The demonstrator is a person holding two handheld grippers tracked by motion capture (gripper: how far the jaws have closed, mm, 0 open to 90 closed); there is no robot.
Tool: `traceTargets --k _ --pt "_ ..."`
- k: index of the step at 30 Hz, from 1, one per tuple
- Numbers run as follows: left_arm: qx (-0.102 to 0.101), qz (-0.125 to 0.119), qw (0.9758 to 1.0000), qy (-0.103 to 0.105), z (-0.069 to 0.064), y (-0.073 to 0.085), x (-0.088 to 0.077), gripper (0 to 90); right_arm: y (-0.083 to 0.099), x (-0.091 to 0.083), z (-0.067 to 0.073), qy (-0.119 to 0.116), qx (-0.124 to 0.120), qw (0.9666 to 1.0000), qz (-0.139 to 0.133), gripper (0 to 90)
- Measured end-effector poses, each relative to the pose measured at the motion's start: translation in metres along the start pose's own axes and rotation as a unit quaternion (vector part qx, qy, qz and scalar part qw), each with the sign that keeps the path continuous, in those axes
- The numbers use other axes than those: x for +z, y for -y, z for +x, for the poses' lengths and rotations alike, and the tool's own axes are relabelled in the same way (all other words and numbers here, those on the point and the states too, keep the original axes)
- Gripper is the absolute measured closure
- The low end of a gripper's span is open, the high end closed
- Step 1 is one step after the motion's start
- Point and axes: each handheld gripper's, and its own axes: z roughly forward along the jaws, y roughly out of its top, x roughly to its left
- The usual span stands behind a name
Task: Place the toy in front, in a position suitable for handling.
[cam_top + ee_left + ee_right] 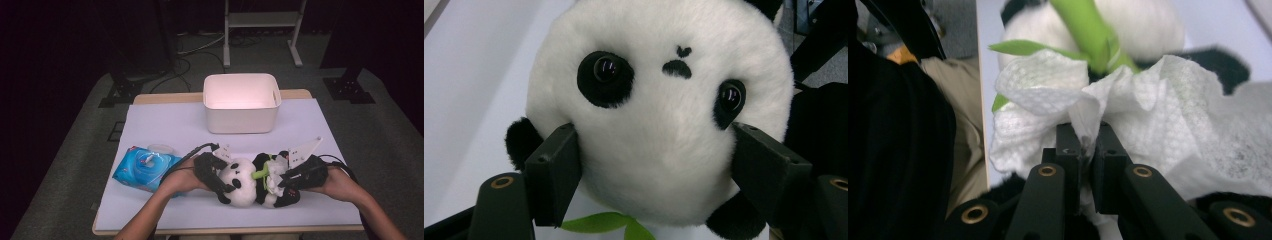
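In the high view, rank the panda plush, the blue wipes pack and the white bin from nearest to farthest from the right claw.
1. Panda plush: right beside the right claw, which is shut on a white wipe laid on it.
2. White bin: farther up the table, at its back edge.
3. Blue wipes pack: far left, beyond the left hand.

Both forearms are reaching in from the near edge. The left gripper [226, 183] is standing wide-jawed, while the right gripper [283, 181] is pinching nearly closed.
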Motion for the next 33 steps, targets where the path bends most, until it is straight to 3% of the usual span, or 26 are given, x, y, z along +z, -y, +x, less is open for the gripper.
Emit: traceTargets --k 2,7,12,16,26,33 --pt "0.000 -0.001 1.0000 0.001 -0.001 -0.003 0.002 24.6 -0.005 -0.004 -0.001 -0.001 0.000 0.9999 -0.014 83.3" --pt "0.011 0.014 0.9998 -0.008 -0.003 -0.010 0.008 24.5 -0.021 -0.002 0.002 0.004 -0.021 0.9998 -0.002 83.2" --pt "0.004 0.003 1.0000 -0.004 -0.005 -0.013 0.011 24.4 -0.032 -0.004 0.002 -0.001 -0.027 0.9995 -0.016 83.1" --pt "0.011 0.014 0.9998 -0.011 -0.006 -0.016 0.015 24.0 -0.043 0.005 0.006 0.002 -0.046 0.9989 0.011 83.1" --pt "-0.006 0.002 1.0000 -0.008 -0.004 -0.011 0.016 24.0 -0.047 0.008 0.012 0.005 -0.053 0.9985 0.009 83.0" --pt "-0.004 0.002 0.9999 -0.014 -0.005 -0.013 0.017 23.4 -0.052 0.013 0.013 0.003 -0.058 0.9982 0.016 83.0"
